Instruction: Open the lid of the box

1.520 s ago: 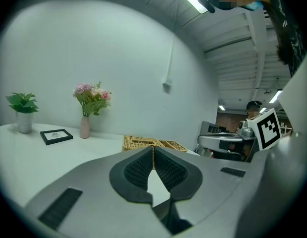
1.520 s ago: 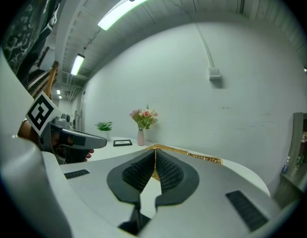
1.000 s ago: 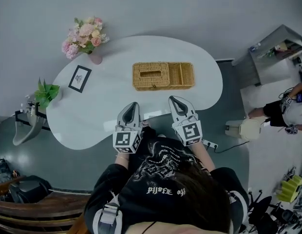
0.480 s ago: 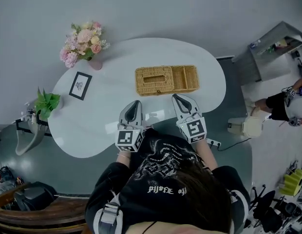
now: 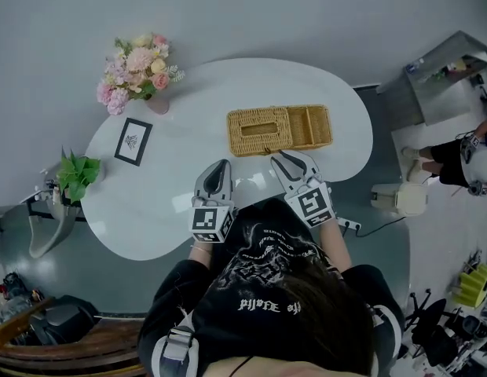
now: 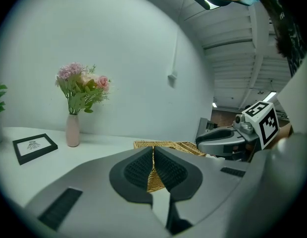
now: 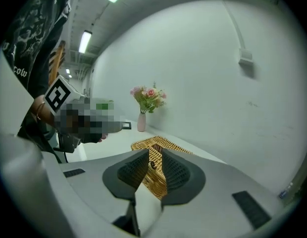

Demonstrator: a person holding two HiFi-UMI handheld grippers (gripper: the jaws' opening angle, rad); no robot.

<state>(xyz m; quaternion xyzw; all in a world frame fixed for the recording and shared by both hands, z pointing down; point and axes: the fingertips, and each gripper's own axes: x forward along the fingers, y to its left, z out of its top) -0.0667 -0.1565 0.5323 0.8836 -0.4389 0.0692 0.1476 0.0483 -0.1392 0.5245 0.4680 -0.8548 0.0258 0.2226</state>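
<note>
Opening just now: right gripper [image 5: 287, 160] jaws, seemingly empty, near box [image 5: 280, 129].

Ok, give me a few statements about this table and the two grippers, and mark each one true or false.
1. The wicker box has its lid down. True.
2. In the head view the flowers stand to the right of the box. False: they stand to its left.
3. The right gripper is clamped on the box. False: its jaws have just been opening and stand apart with nothing between them, the box just ahead.
4. The left gripper has its jaws together. True.
</note>
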